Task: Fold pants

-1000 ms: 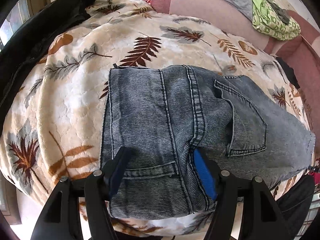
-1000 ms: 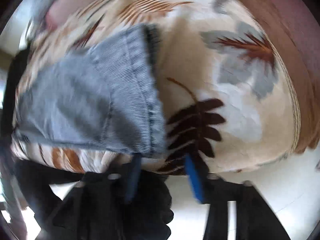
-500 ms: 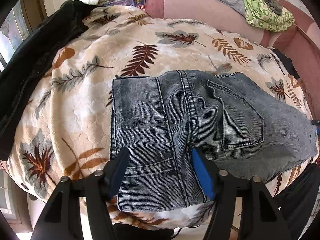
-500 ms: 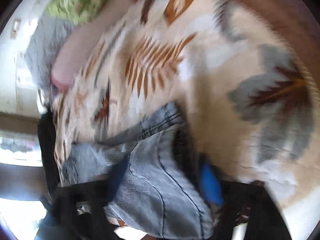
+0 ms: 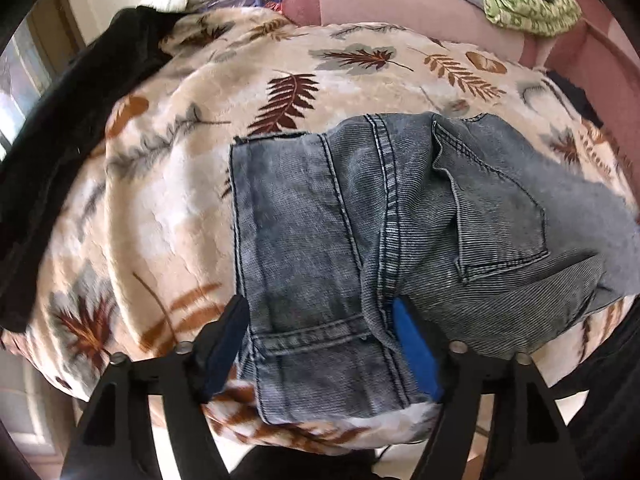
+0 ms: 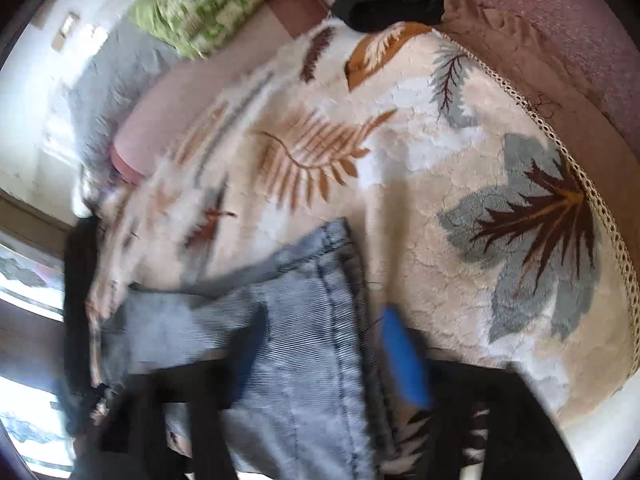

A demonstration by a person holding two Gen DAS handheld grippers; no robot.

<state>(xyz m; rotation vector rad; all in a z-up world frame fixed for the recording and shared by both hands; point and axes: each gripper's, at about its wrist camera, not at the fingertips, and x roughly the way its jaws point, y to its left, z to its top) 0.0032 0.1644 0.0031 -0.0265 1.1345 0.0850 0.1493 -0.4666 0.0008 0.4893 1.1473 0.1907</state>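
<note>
- Now the pants [image 5: 360,240], grey-blue denim, lie already folded into a compact bundle on the leaf-print blanket [image 5: 160,208], filling the centre and lower right of the left wrist view, back pocket [image 5: 496,208] up.
- The left gripper [image 5: 320,344] sits low in that frame, its jaws apart and opening further; the lower end of the bundle lies between them, but the blue pads [image 5: 416,356] do not look pressed into the cloth.
- In the blurred right wrist view, the right gripper [image 6: 320,356] is at the bottom centre, jaws likewise opening, with a hemmed edge of the pants [image 6: 304,320] between them and no pinch that I can make out.
- My reading is that a fold has just been laid and both tools are letting go; the task looks far along, with perhaps one more fold or a tidy-up left.
- The next move, as I judge it, calls for lifting both grippers clear without dragging the top layer, then either regripping an end for a last fold or smoothing the raised right side.
- A black garment [image 5: 60,152] at the left edge and green fabric [image 5: 524,4] at the upper right stay out of the way.
</note>
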